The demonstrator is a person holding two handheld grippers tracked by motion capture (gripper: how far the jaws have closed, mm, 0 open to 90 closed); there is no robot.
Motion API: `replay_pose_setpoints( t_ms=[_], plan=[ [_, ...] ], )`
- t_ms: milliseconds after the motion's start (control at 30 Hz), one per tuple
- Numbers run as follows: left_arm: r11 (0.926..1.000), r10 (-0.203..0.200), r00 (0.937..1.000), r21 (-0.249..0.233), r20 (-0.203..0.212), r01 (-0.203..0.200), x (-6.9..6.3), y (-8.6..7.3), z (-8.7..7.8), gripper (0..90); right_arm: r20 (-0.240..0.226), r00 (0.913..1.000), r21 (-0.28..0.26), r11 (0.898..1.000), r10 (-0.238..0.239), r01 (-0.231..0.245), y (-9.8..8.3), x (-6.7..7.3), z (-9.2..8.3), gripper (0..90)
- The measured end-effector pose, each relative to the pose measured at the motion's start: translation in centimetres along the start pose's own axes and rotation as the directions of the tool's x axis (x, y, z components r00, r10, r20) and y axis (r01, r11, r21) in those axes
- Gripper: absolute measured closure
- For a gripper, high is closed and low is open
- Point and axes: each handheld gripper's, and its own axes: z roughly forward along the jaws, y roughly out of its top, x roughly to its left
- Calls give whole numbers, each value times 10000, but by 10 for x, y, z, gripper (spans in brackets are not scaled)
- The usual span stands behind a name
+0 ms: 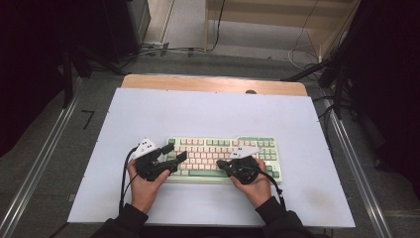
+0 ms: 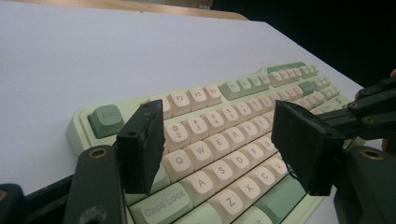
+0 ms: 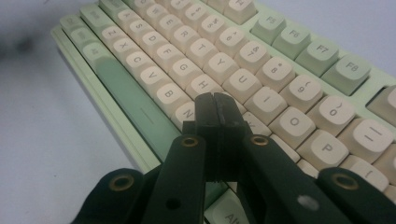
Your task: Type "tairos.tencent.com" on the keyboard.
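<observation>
The green and cream keyboard (image 1: 225, 158) is sitting near the front middle of the white table (image 1: 208, 114); left gripper (image 1: 174, 151) is hovering over its left end with jaws spread wide, nothing between them; right gripper (image 3: 215, 109) is pressed shut, tips resting down around the J/K/M keys (image 3: 212, 93), right of the green spacebar (image 3: 130, 100)

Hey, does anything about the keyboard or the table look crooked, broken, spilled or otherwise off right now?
Nothing stands out. The keyboard lies flat and square on the white table, with no keycap visibly missing or lifted. The left gripper hangs open over its left end; the right gripper is shut, tips together over the middle letter keys.
</observation>
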Motion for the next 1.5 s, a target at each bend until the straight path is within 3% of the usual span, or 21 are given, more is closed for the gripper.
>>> replay_pose_setpoints(
  t_ms=[133,300,400,633,833,1267,1500],
  plan=[
    [10000,-1,10000,-20,9,1,0,0,0,357,77,10000,88,10000,12,-13,0,0,1,875],
    [9999,-56,10000,-88,-50,56,1,1,-1,357,-134,9993,-969,9946,356,-367,4,-3,-18,847],
    [9999,-47,10000,-127,-47,46,0,1,-1,357,-211,9979,-1364,9886,615,-638,3,-7,-25,730],
    [9999,-32,9999,-156,-112,30,0,1,-3,340,-39,9930,-1691,9786,1183,-1172,2,-15,-29,467],
    [9998,-44,10000,-213,-50,43,-2,2,-5,309,266,9874,-1888,9708,1559,-1482,1,-21,-33,333],
    [9995,-172,9996,-273,-235,165,3,4,-13,288,522,9810,-2042,9636,1869,-1727,-4,-31,-42,318],
    [9988,-205,9979,-460,-621,176,14,4,-30,287,671,9767,-2066,9606,2036,-1860,-8,-37,-48,302]
  ],
)
